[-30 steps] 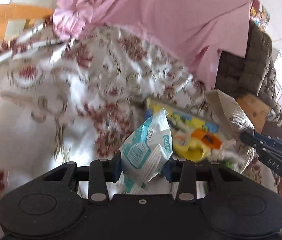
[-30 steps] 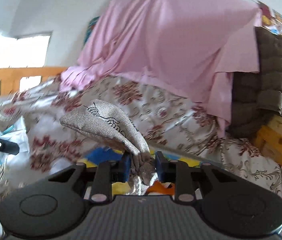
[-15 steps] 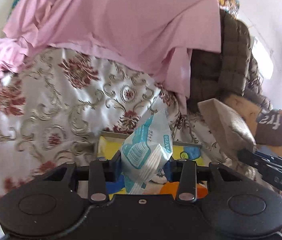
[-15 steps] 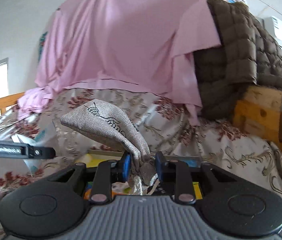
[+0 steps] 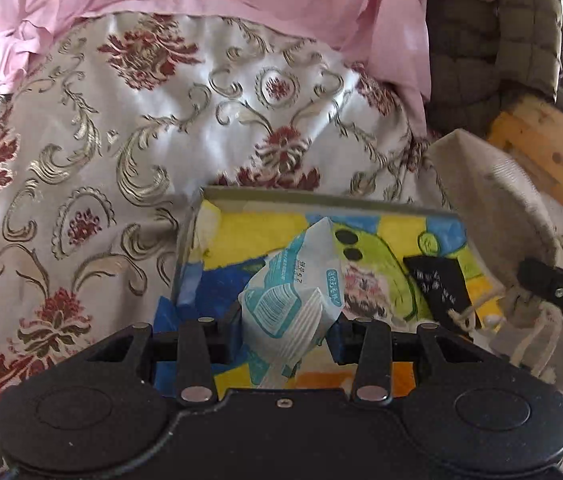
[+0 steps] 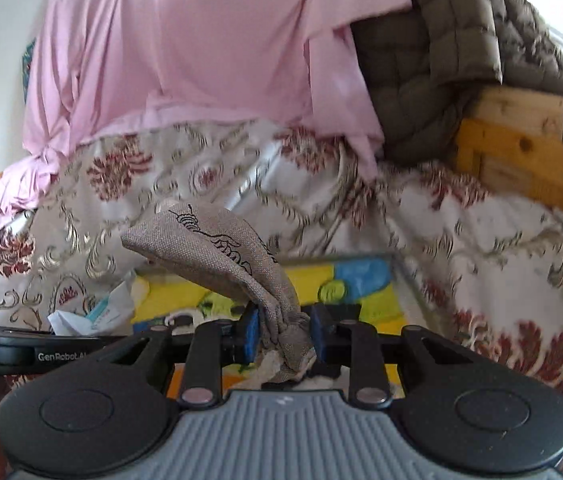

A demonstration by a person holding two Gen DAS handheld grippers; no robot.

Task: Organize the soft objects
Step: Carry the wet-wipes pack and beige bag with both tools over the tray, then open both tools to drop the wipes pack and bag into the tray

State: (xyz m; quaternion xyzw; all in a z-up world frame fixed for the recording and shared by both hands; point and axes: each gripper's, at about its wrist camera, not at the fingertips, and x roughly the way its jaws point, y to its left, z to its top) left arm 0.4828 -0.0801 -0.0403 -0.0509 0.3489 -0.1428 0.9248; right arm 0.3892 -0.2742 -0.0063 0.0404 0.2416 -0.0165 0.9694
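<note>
Two grips: left gripper pinches crinkly tissue pack; right gripper clamps drawstring pouch by its gathered neck.
Handling: both light, floppy.

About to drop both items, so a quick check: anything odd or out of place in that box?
Nothing stands out. The tissue pack and linen pouch hang gripped over the colourful box, which sits upright on the floral bedspread.

Bed covered by a floral bedspread; pink sheet draped behind it. Brown quilted blanket lies over a wooden frame at right.
</note>
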